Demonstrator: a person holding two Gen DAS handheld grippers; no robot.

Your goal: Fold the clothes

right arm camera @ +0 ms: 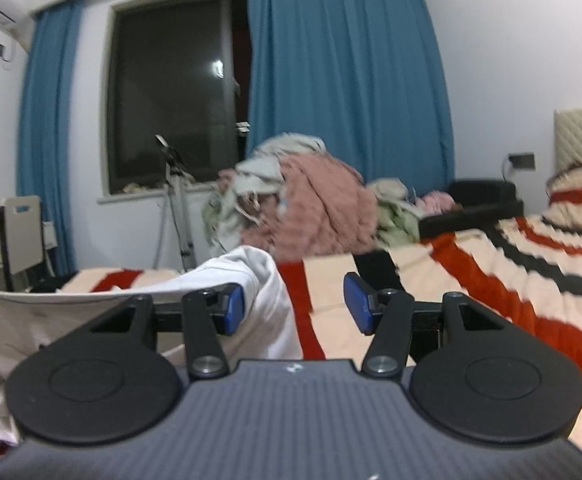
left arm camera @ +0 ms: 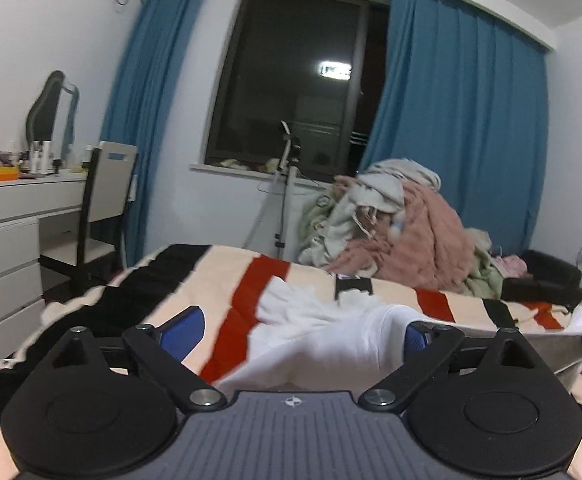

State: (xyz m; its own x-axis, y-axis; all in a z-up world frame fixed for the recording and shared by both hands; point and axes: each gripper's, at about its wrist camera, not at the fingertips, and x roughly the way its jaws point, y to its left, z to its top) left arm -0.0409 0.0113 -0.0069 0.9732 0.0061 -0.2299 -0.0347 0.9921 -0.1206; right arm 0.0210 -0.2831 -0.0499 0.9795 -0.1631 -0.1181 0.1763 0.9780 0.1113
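Apparently no basket held anything: the one soft white garment (left arm camera: 331, 332) lay rumpled on the fleecy red, black and cream striped blanket (left arm camera: 227, 276), nearer me than the heap of pink and pale green laundry (left arm camera: 403, 232) beyond it. My left gripper (left arm camera: 303, 326) stood spread wide, cloth bunched between its two blue pads but unpinched. My right gripper (right arm camera: 295, 308) was half open, white fabric draped against its left pad (right arm camera: 235, 312), gripped by neither.

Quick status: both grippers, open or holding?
Left gripper: open, crumpled white cotton garment loose between its fingers.
Right gripper: open, garment against one finger, not pinched.
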